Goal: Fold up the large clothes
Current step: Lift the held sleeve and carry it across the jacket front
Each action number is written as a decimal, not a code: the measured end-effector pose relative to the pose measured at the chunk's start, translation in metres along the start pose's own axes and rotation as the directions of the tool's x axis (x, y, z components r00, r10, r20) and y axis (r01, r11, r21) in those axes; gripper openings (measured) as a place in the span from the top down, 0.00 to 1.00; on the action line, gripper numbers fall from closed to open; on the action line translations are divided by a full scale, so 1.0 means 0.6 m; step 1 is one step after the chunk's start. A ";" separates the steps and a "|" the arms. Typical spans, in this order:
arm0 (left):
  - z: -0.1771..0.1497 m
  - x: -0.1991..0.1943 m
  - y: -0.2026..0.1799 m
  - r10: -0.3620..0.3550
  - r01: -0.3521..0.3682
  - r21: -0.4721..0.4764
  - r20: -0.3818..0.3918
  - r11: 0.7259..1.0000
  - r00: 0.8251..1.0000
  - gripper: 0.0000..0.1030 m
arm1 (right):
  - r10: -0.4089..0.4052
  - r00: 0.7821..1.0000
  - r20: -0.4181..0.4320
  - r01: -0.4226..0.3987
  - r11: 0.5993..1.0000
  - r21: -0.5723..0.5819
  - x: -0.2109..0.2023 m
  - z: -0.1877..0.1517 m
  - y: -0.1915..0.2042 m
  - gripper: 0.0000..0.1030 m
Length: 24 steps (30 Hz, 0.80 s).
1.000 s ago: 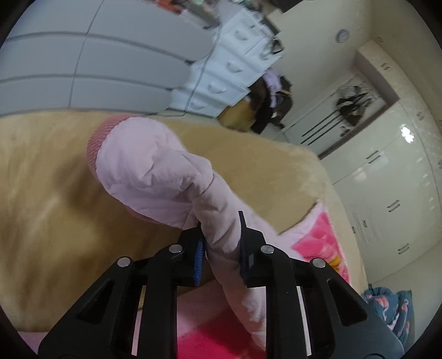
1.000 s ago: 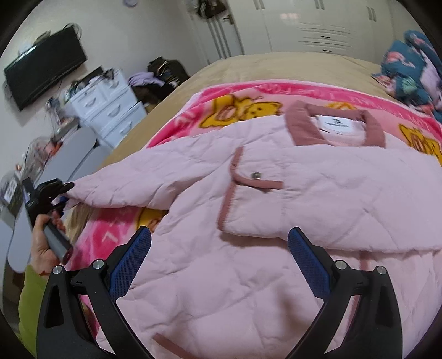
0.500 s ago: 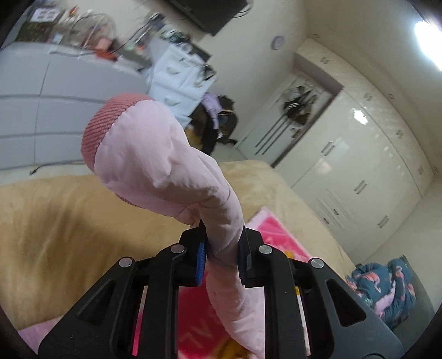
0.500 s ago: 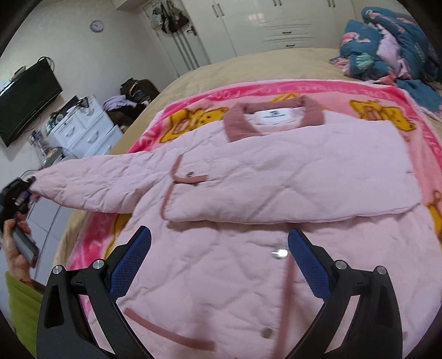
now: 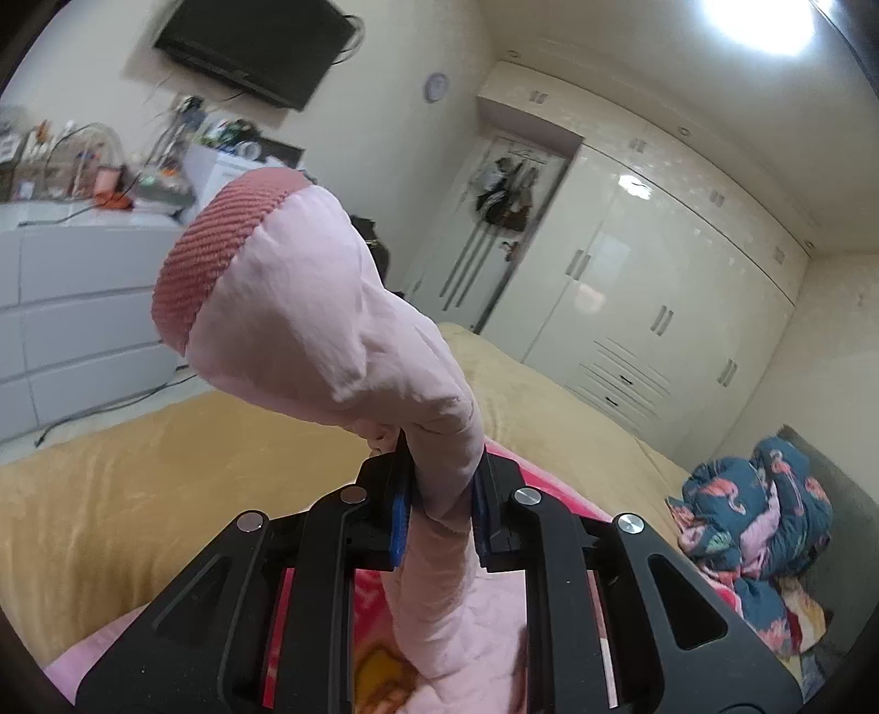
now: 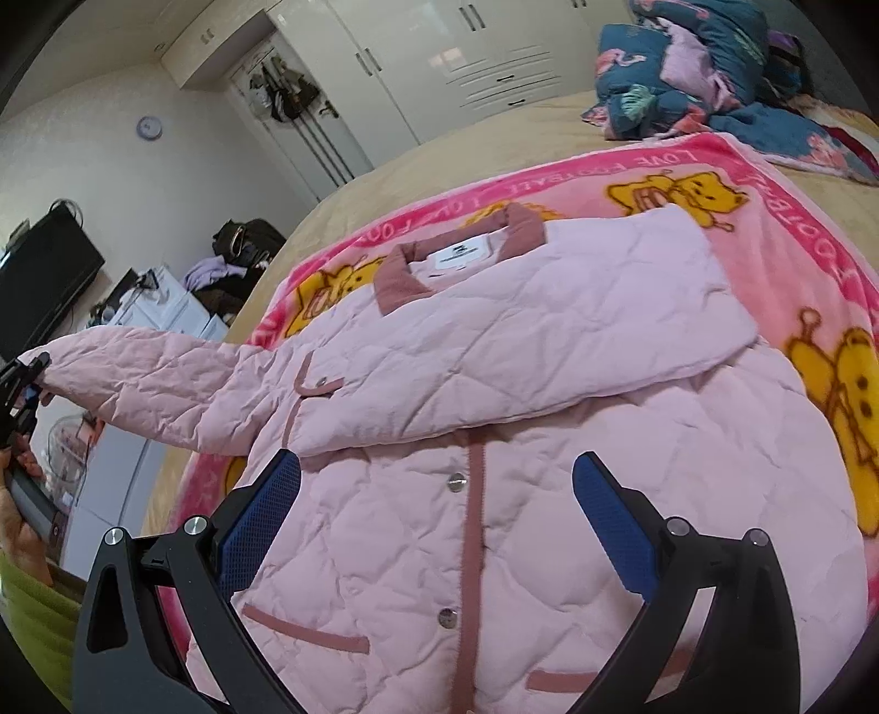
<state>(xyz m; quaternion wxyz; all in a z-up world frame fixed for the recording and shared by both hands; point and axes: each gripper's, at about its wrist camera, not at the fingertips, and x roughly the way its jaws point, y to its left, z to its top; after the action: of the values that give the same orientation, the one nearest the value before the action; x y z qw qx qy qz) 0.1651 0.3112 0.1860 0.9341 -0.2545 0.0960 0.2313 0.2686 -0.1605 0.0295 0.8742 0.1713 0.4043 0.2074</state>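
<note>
The left tool [image 5: 439,494] was clamped on the sleeve [image 5: 307,307] of the pink quilted jacket [image 6: 494,439], a short way below the ribbed cuff [image 5: 220,247]. The sleeve's long axis ran from the jacket's shoulder outward and upward past the bed's edge, with the cuff end standing above the fingers. A hand [image 6: 22,527] with a green sleeve [image 6: 33,604] gripped the left tool's handle. The right tool [image 6: 439,511] hovered over the jacket's lower front with its fingers spread wide, gripping nothing. The jacket lay front up on a pink cartoon blanket [image 6: 796,230], collar [image 6: 456,258] pointing away from the right tool; the other sleeve lay folded across the chest. The blanket covered a tan bed [image 5: 137,494]. White wardrobes [image 5: 659,307] lined the wall, and a television [image 5: 252,44] hung beside them.
</note>
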 end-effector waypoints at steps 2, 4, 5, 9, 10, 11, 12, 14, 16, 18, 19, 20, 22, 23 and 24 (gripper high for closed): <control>-0.005 -0.004 -0.028 -0.017 0.017 0.029 -0.001 0.999 1.000 0.90 | 0.009 1.000 0.012 -0.009 1.000 0.024 -0.011 0.001 -0.013 0.04; -0.010 -0.007 -0.055 -0.034 0.034 0.055 -0.002 0.998 0.999 0.90 | 0.015 1.000 0.022 -0.016 0.999 0.036 -0.022 0.002 -0.023 0.04; -0.016 -0.009 -0.076 -0.047 0.047 0.075 -0.003 0.996 0.999 0.90 | 0.020 0.999 0.030 -0.021 0.999 0.043 -0.028 0.002 -0.029 0.04; -0.028 -0.008 -0.121 -0.084 0.085 0.112 -0.014 0.990 0.996 0.90 | 0.031 0.998 0.050 -0.034 0.997 0.066 -0.046 0.002 -0.054 0.04; -0.031 -0.010 -0.131 -0.090 0.091 0.119 -0.017 0.989 0.996 0.90 | 0.030 0.998 0.053 -0.034 0.997 0.072 -0.048 0.003 -0.060 0.04; -0.038 -0.009 -0.148 -0.100 0.103 0.139 -0.023 0.985 0.995 0.90 | 0.030 0.998 0.058 -0.035 0.996 0.082 -0.051 0.002 -0.068 0.04; -0.043 -0.009 -0.158 -0.106 0.109 0.150 -0.026 0.983 0.994 0.90 | 0.030 0.998 0.062 -0.035 0.995 0.091 -0.054 0.002 -0.075 0.04; -0.054 -0.008 -0.179 -0.122 0.126 0.175 -0.036 0.976 0.992 0.90 | 0.031 0.997 0.069 -0.038 0.994 0.106 -0.058 0.002 -0.086 0.04; -0.067 -0.006 -0.204 -0.135 0.143 0.205 -0.051 0.968 0.989 0.90 | 0.025 0.997 0.077 -0.034 0.992 0.120 -0.061 0.001 -0.099 0.04; -0.081 -0.004 -0.222 -0.146 0.157 0.228 -0.064 0.961 0.987 0.90 | 0.017 0.997 0.081 -0.027 0.992 0.126 -0.063 0.000 -0.109 0.04; -0.091 -0.002 -0.235 -0.154 0.168 0.249 -0.074 0.954 0.985 0.90 | 0.010 0.997 0.083 -0.020 0.992 0.127 -0.063 0.000 -0.113 0.04; -0.099 0.000 -0.246 -0.161 0.177 0.261 -0.083 0.949 0.984 0.90 | -0.004 0.996 0.086 -0.007 0.992 0.122 -0.065 0.000 -0.117 0.04; -0.116 0.001 -0.263 -0.173 0.194 0.284 -0.100 0.939 0.980 0.90 | -0.030 0.995 0.094 0.020 0.994 0.111 -0.068 0.000 -0.122 0.04; -0.130 0.004 -0.277 -0.179 0.205 0.303 -0.113 0.930 0.977 0.90 | -0.041 0.994 0.097 0.030 0.994 0.105 -0.070 0.000 -0.125 0.04; -0.140 0.005 -0.289 -0.185 0.215 0.315 -0.123 0.924 0.975 0.90 | -0.054 0.993 0.101 0.043 0.994 0.102 -0.072 0.000 -0.130 0.04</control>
<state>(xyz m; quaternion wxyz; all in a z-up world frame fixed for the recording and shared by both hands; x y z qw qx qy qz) 0.2461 0.1366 0.1883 0.9766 -0.1151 0.1490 0.1038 0.2607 -0.2485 0.0206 0.8892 0.2152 0.3722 0.1565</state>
